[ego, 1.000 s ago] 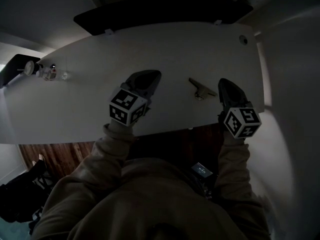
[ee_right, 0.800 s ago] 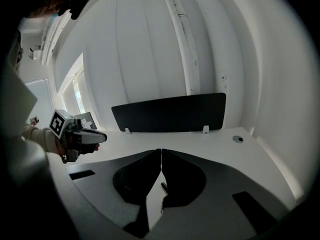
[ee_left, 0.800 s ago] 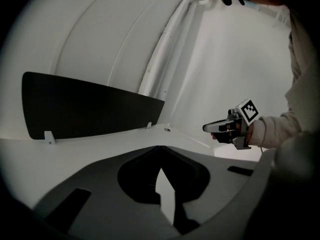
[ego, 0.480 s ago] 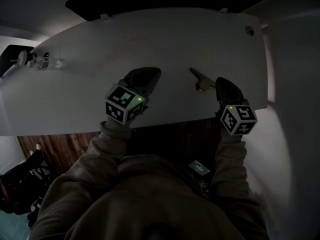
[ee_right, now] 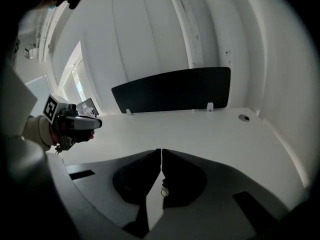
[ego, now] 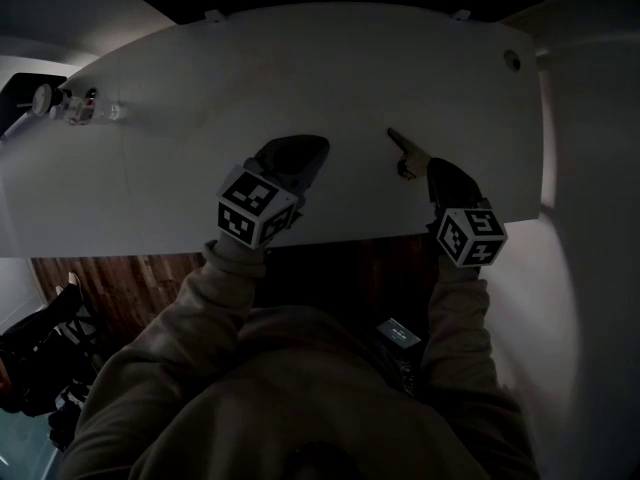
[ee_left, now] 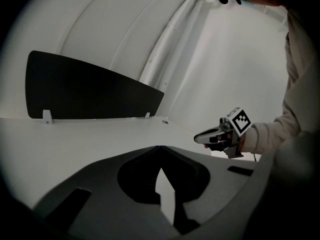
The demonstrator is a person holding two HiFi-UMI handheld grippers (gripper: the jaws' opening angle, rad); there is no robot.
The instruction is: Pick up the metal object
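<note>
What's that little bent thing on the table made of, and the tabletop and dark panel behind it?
The small object looks like dull greyish metal with a faint glint, though dim light leaves doubt. The tabletop seems smooth matte white laminate: even, no grain. The panel is flat matte black; material unclear.

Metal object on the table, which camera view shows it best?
The head view: the metal object lies in plain sight on the table, ahead of the right gripper. The right gripper view shows only a small glimpse, probably of it, behind its shut jaws. The left gripper view shows none of it.
</note>
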